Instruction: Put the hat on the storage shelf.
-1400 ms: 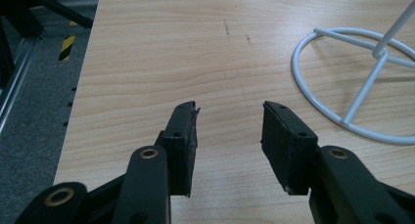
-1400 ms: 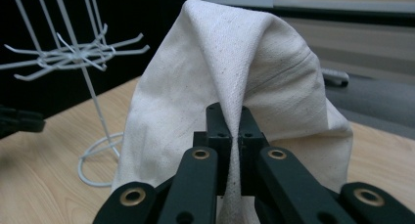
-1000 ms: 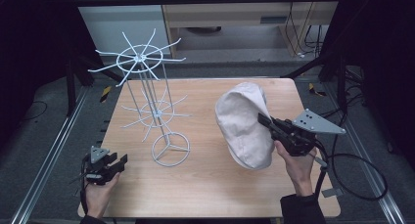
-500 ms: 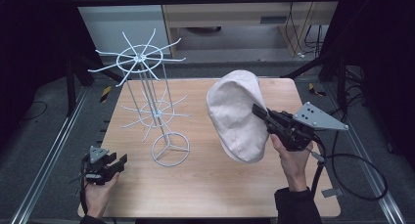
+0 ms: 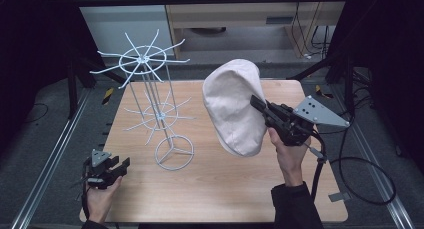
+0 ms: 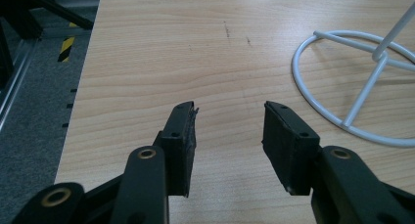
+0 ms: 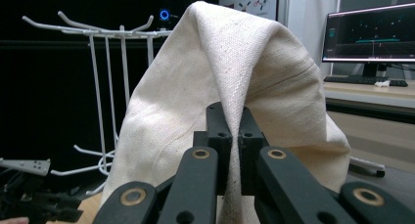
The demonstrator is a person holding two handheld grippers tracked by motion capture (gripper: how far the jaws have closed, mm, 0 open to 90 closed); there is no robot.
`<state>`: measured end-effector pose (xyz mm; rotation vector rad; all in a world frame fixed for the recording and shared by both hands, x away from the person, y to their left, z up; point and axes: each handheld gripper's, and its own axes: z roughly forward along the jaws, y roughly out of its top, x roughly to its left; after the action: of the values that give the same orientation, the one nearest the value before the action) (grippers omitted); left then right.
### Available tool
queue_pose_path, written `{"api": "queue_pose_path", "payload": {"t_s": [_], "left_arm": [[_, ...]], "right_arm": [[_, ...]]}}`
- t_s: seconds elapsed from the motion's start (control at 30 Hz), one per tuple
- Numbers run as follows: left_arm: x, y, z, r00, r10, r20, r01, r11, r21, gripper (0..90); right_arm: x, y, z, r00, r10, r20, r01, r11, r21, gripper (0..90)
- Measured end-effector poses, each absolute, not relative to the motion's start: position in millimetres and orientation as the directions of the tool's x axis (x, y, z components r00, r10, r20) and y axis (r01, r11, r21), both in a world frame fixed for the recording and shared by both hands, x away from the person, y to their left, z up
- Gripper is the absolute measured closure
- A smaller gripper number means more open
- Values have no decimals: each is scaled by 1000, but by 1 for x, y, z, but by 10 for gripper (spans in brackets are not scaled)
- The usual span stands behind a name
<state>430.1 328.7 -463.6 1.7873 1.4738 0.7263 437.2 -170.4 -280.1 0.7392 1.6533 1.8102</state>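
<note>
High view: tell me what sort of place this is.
Probably a lab or workshop set up for recording handling tasks, not a home. A wooden table sits between metal floor rails, loose cables trail on grey carpet, and a lit monitor with keyboard stands on a desk behind.

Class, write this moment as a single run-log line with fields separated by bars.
right gripper: shut on cream cloth hat, held above table | left gripper: open, idle near table edge | white wire rack: upright, no hat on it
</note>
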Motion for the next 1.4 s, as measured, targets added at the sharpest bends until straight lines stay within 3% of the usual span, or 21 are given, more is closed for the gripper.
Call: {"api": "queue_pose_path", "payload": {"t_s": [0.73,1.4], "left_arm": [[430,329,-463,196,981,-11,586,-108,803,551],[429,330,-463,197,980,-13,583,-107,805,551]], "right_arm": [[438,-155,-238,-668,744,-2,-155,-136,978,888],[456,-116,-215,-716,698,12,-161,-182,970,888]]}}
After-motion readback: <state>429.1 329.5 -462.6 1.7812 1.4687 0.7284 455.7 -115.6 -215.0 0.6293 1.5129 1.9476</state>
